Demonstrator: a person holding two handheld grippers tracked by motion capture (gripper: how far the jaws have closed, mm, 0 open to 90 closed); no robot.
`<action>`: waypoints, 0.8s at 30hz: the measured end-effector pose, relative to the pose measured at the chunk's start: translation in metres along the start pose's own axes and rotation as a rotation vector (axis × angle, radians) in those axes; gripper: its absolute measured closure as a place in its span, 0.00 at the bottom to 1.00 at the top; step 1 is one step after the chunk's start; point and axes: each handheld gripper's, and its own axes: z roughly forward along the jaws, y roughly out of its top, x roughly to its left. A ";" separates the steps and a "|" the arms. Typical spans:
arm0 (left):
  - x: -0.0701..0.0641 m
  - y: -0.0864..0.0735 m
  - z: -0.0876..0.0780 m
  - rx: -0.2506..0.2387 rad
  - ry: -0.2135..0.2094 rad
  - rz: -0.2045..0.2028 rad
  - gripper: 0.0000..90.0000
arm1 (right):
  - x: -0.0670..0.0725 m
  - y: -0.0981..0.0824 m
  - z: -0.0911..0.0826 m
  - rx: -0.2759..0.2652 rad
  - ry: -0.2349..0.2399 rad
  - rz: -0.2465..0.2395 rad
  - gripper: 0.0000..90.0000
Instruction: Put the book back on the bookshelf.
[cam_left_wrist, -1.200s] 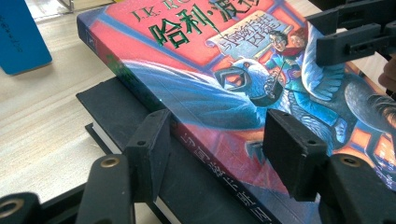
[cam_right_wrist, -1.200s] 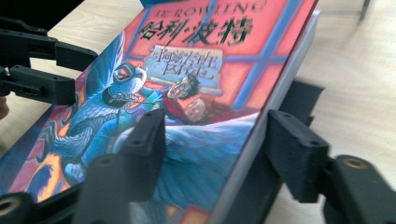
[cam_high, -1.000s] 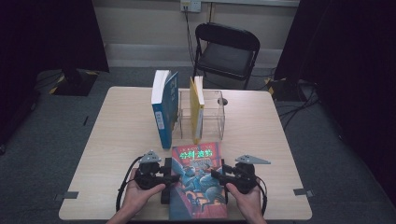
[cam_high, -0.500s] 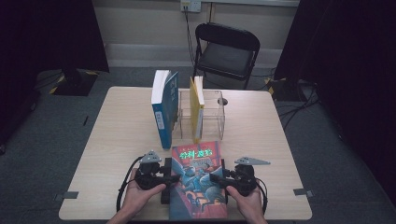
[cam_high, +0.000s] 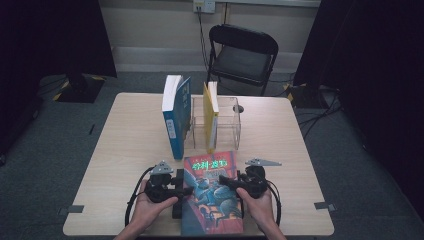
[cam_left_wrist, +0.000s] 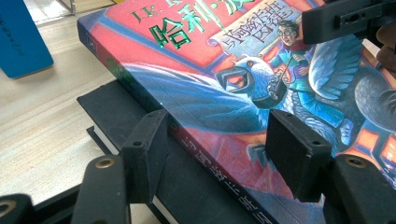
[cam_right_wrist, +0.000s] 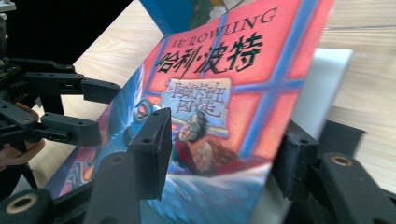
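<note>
both grippers bracket a red-and-blue book (cam_high: 212, 197) at the table's (cam_high: 125, 150) near edge: the left gripper's (cam_left_wrist: 219, 147) jaws straddle its spine, the right gripper's (cam_right_wrist: 224, 149) jaws its page edge. whether the pads press is unclear. next, judging by this, a firm clamp and level lift. the high view alone shows a clear rack (cam_high: 227, 122) beyond.

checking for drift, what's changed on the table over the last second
Little: the right gripper has edged slightly further in over the right side of the red-and-blue book. The left gripper stays at the book's spine edge, jaws just opened a touch. The blue book, yellow book and clear holder stayed put.
</note>
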 end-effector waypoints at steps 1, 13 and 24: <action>0.000 0.000 0.000 0.001 -0.001 0.003 0.44 | 0.001 0.000 0.000 0.005 0.007 -0.007 0.52; 0.000 0.000 0.000 0.004 -0.001 0.009 0.42 | 0.002 0.000 0.008 0.084 0.147 -0.038 0.68; -0.001 0.000 0.002 -0.008 0.002 0.014 0.40 | 0.005 0.015 0.023 0.084 0.186 -0.076 0.89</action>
